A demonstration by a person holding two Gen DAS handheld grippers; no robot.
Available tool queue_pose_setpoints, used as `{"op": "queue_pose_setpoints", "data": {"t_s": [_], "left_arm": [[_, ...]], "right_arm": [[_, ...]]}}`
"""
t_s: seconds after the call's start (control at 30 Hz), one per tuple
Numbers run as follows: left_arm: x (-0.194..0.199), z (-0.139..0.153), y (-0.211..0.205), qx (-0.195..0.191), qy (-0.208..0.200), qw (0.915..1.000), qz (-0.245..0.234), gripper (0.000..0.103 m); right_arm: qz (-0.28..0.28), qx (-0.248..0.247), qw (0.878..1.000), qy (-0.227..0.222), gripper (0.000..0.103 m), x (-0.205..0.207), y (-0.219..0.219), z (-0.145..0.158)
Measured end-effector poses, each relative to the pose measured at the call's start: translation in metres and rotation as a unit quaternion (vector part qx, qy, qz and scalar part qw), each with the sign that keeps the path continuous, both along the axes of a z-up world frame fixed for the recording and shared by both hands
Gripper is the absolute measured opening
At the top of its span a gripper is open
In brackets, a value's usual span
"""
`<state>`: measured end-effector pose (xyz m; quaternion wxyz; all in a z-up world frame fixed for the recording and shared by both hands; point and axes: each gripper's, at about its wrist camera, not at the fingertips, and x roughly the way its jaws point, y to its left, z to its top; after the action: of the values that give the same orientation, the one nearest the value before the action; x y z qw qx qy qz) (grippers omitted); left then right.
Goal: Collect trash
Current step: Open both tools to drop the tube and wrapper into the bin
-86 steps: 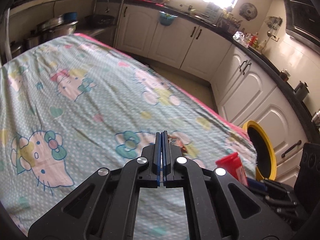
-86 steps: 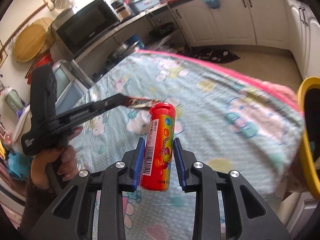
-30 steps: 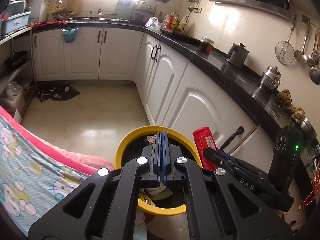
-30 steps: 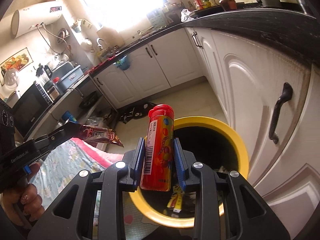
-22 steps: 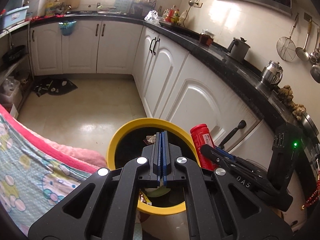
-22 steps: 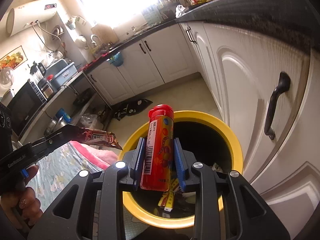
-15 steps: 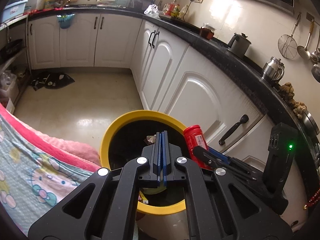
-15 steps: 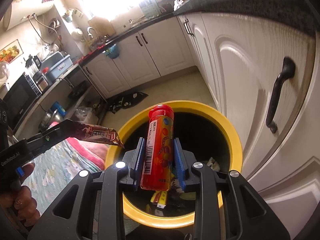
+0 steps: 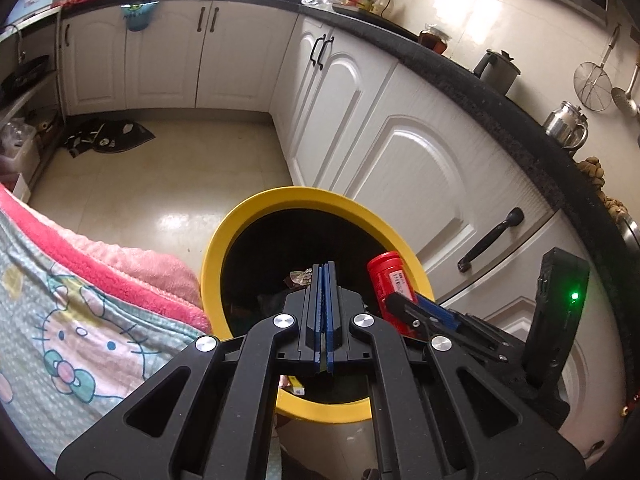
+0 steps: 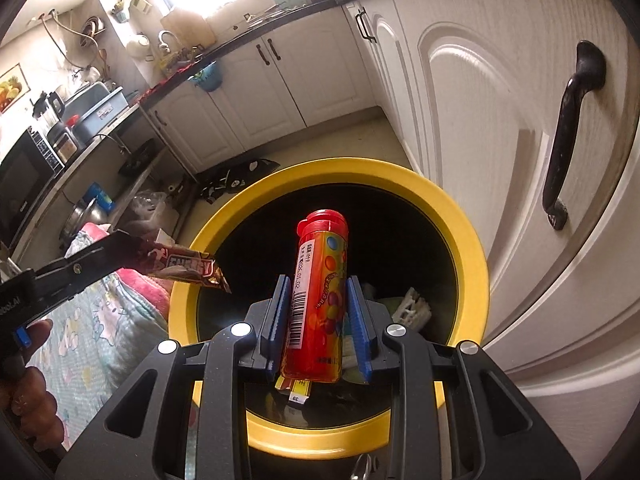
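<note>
1. Over the yellow-rimmed bin [image 10: 472,256], low in the centre of both views, we judged the main risk to be a missed drop: the snack wrapper [image 10: 186,270] hung above the bin's left rim in the right wrist view, so letting it go there could land it on the pink blanket [image 9: 120,264].
2. The candy tube [image 10: 320,296] stood upright over the dark opening; we thought its release safer, though it could bounce off rubbish inside.
3. Our right gripper [image 10: 320,320] pointed down into the bin, jaws clamped on the tube's sides.
4. Our left gripper [image 9: 323,312] angled down from the frame's lower centre, blue pads pressed together, pinching the wrapper's end.
5. Both tools sat close together, so we feared they might knock.
</note>
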<state>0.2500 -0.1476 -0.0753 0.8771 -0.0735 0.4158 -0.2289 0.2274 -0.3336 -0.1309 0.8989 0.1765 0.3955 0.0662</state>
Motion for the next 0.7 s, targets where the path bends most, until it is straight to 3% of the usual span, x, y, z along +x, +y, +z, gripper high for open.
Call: {"op": "queue_pose_setpoints", "data": {"t_s": [0.47,0.6,0.67,0.7], "left_arm": [[0.000,-0.006,0.006,0.007,0.011,0.9998,0.014,0.000],[-0.004,-0.004,0.015,0.015,0.009,0.9994,0.029,0.029],[-0.007,0.000,0.021,0.017,0.004,0.9991,0.038,0.033],[-0.009,0.002,0.026,0.017,0.001,0.9989,0.044,0.040]], "right_arm": [[-0.009,0.002,1.000,0.001,0.034,0.002,-0.003,0.004],[-0.009,0.003,1.000,-0.002,0.036,-0.001,-0.003,0.008],[-0.009,0.002,1.000,-0.006,0.039,-0.004,-0.002,0.012],[-0.009,0.002,1.000,-0.009,0.041,-0.005,-0.001,0.014]]}}
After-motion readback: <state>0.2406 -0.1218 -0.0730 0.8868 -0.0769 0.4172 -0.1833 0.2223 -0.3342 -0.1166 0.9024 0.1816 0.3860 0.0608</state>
